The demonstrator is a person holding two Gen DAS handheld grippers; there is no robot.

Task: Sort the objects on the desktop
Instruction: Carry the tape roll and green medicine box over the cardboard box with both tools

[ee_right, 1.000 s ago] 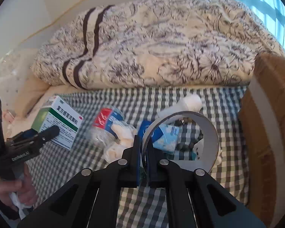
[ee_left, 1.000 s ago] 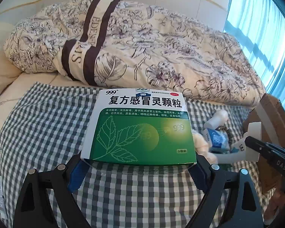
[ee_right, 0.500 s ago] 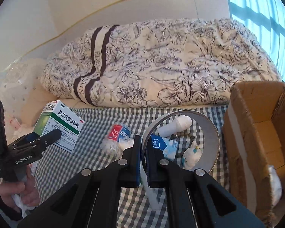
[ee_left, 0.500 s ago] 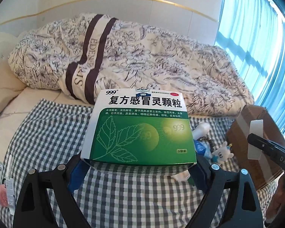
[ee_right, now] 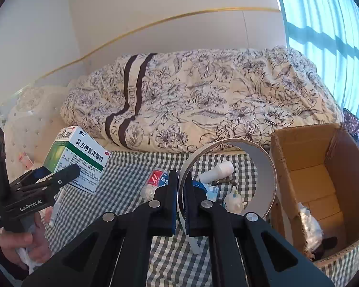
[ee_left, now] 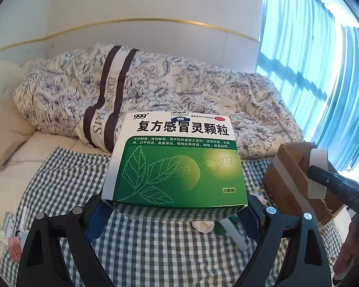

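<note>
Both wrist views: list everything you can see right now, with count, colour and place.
Medicine box: 1, green and white, in left gripper.
Tape ring: 1, grey-white, in right gripper.
Carton: 1, brown, open, right of cloth.
Checked cloth: 1, grey-white, on bed.
White bottle: 1, lying on cloth.
Figurine: 1, white, on cloth.
Duvet: 1, floral, behind cloth.
Curtain: blue, right.
Left gripper: black.
Right gripper: black.
Hand: 1, holding the left gripper.
</note>
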